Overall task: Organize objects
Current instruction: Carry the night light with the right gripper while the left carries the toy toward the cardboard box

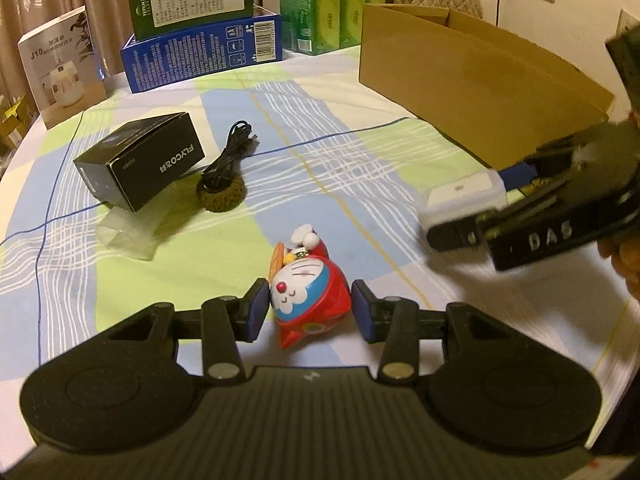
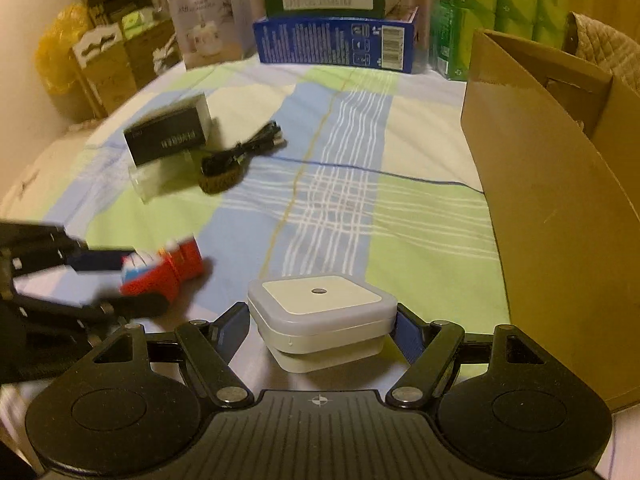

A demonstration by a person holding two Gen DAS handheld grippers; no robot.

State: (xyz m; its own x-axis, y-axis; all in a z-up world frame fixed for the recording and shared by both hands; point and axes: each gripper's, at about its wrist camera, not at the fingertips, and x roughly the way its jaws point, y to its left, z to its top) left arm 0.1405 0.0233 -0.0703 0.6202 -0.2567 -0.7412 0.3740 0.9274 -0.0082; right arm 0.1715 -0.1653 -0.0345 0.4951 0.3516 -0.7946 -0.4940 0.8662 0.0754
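Note:
A red and blue cat toy figure (image 1: 307, 296) lies on the checked cloth between the open fingers of my left gripper (image 1: 310, 310); the left pad is near it, the right pad stands apart. It also shows blurred in the right wrist view (image 2: 160, 270). My right gripper (image 2: 322, 330) is shut on a white square device (image 2: 320, 316), held low over the cloth; it shows in the left wrist view (image 1: 462, 196) too. A black box (image 1: 140, 160), a coiled black cable (image 1: 230, 152) on a brown knitted coaster (image 1: 220, 198), and clear plastic packaging (image 1: 128, 234) lie further back left.
An open cardboard box (image 1: 472, 92) stands at the right, close to my right gripper (image 1: 480, 232). A blue box (image 1: 200, 54) with a green box on it, a white humidifier box (image 1: 60, 68) and green tissue packs (image 1: 324, 4) line the far edge.

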